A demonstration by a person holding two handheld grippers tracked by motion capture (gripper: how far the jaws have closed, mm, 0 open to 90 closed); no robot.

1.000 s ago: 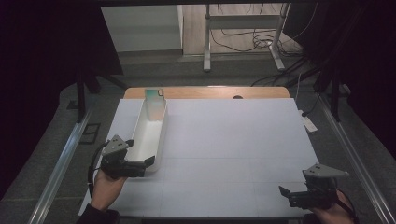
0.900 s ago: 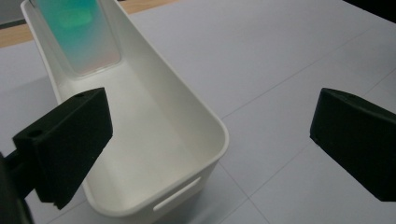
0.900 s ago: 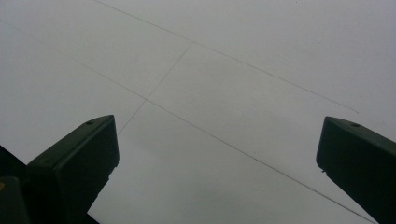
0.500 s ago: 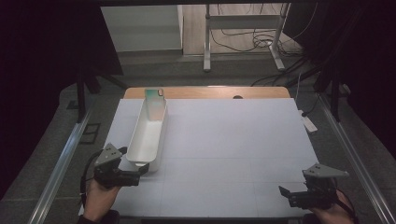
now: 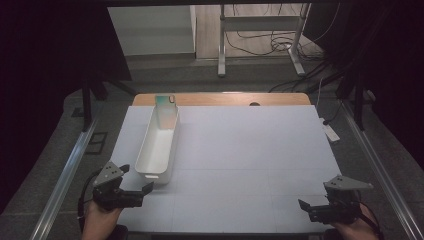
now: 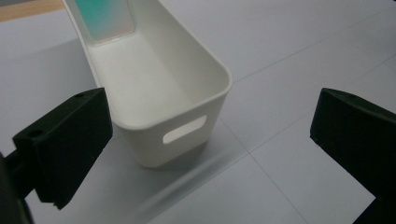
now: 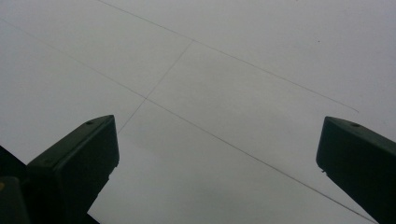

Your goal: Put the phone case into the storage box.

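Note:
A long white bin (image 5: 159, 145) lies lengthwise on the left part of the table; its near end with a slot handle (image 6: 184, 129) faces the left gripper view. A teal-and-white flat item (image 5: 165, 106) leans upright at the bin's far end, also seen as a teal panel (image 6: 108, 18). My left gripper (image 5: 146, 192) hovers open just in front of the bin's near end, nothing between its jaws. At the table's near right corner my right gripper (image 5: 303, 206) is open over bare table surface (image 7: 224, 93).
The table (image 5: 250, 150) is covered with a pale sheet with faint seam lines; a wooden strip (image 5: 225, 99) shows at its far edge. A white strip (image 5: 330, 132) lies off the right edge. Metal rails (image 5: 65, 172) run along both sides.
My left gripper has drawn back from the bin's near end toward the person and slightly left, and the bin stays put. The right gripper has not moved.

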